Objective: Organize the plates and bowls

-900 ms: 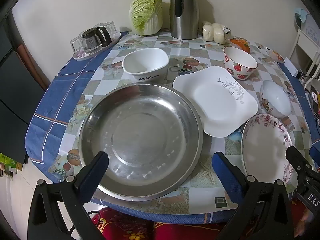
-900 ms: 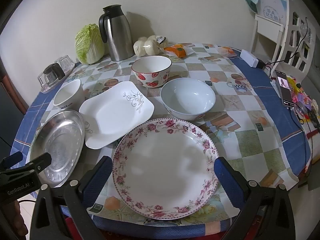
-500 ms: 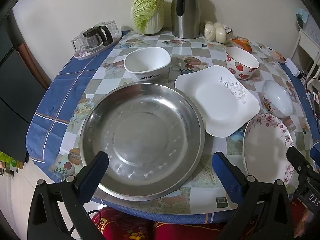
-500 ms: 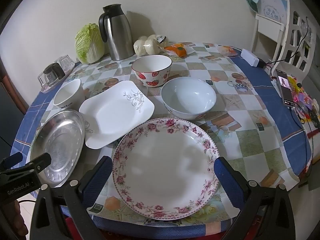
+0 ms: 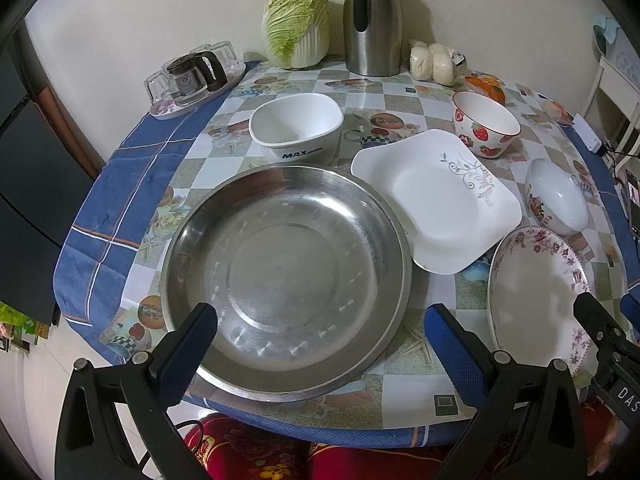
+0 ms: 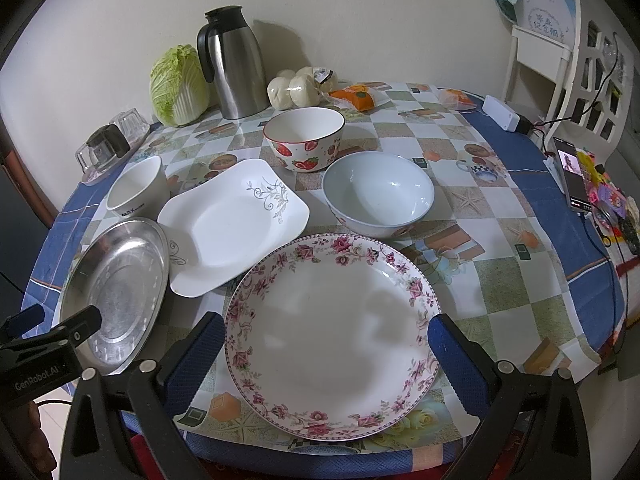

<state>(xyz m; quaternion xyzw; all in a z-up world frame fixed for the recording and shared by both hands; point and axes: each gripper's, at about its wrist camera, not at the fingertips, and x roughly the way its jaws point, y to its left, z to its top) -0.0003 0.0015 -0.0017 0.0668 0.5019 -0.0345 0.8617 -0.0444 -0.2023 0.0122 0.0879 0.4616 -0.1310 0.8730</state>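
Observation:
A large steel plate [image 5: 286, 276] lies at the table's near left, with my left gripper [image 5: 320, 340] open and empty over its near rim. A flowered round plate [image 6: 332, 328] lies at the near edge, with my right gripper [image 6: 326, 344] open and empty astride its near half. A white square plate [image 5: 436, 196] lies between them, its corner resting on the steel plate's rim. A white square bowl [image 5: 296, 128], a strawberry bowl [image 6: 304, 138] and a pale blue bowl [image 6: 378, 192] stand behind.
A steel thermos [image 6: 232, 62], a cabbage [image 6: 178, 86], bagged buns [image 6: 298, 88] and a tray of glasses [image 5: 196, 76] line the back of the table by the wall. A phone [image 6: 574, 178] lies at the right edge. A white chair [image 6: 568, 48] stands right.
The left wrist view has shifted slightly, so the dishes sit a little further right and lower in frame. The right gripper and all dishes have not moved.

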